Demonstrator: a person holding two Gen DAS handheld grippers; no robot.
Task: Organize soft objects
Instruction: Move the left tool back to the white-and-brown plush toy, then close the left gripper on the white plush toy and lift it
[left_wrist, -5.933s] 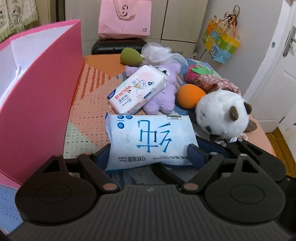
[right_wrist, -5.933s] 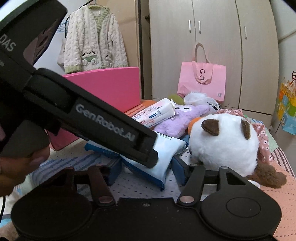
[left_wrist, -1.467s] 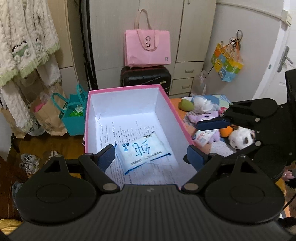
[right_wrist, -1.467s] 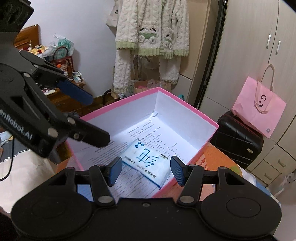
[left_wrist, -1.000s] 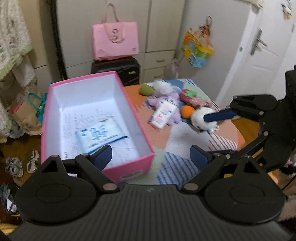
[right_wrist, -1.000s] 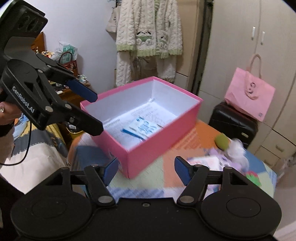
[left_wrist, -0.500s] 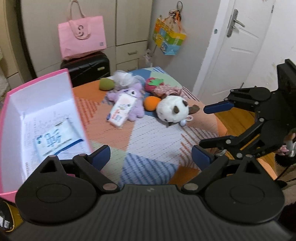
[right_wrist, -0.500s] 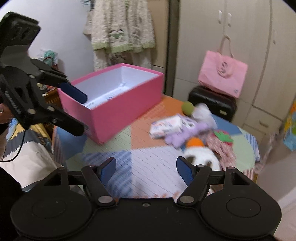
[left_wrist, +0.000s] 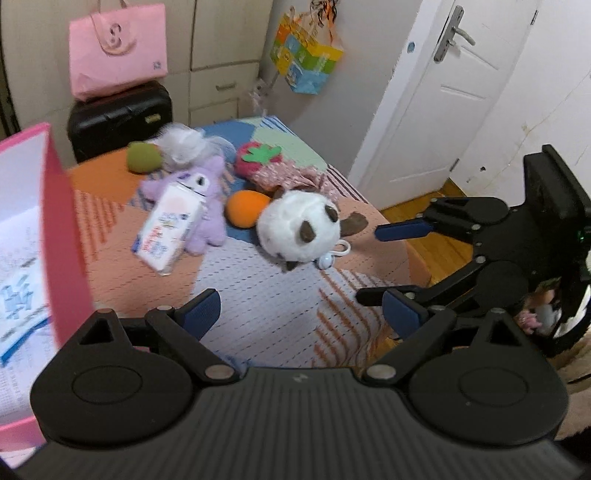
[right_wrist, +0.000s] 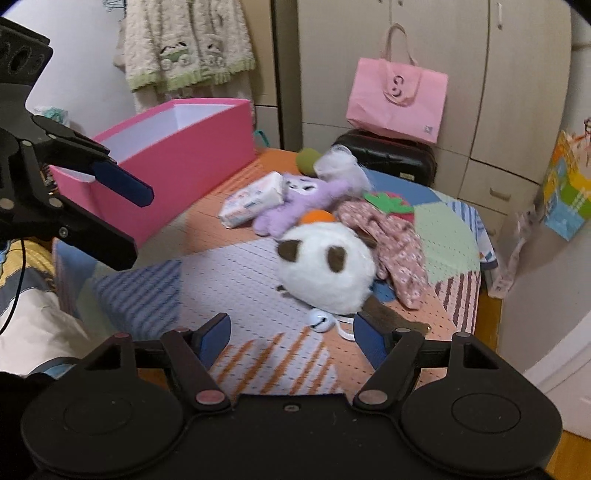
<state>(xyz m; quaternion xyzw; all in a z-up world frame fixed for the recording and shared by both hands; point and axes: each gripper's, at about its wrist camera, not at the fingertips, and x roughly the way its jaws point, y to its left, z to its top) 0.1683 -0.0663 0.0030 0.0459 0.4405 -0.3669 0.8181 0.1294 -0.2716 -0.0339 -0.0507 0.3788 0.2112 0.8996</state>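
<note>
A white plush panda (left_wrist: 298, 232) (right_wrist: 327, 267) lies on the patterned table, with a purple plush (left_wrist: 207, 206) (right_wrist: 299, 206), a white tissue pack (left_wrist: 168, 229) (right_wrist: 253, 201), an orange ball (left_wrist: 245, 208) and a green ball (left_wrist: 142, 157) behind it. The blue-and-white wipes pack (left_wrist: 18, 299) lies inside the pink box (left_wrist: 68, 236) (right_wrist: 177, 155). My left gripper (left_wrist: 299, 314) is open and empty above the table's near part. My right gripper (right_wrist: 291, 336) is open and empty, just short of the panda.
A strawberry plush (left_wrist: 260, 158) on floral fabric (right_wrist: 391, 236) and a white mesh puff (left_wrist: 181, 142) lie at the table's far side. A small bell (right_wrist: 319, 319) lies by the panda. A black suitcase (left_wrist: 118, 114) with a pink bag (left_wrist: 116, 48) stands behind the table.
Both grippers have swung from over the pink box, where the wipes pack was left, toward the pile of toys. The panda now looms closer in both views.
</note>
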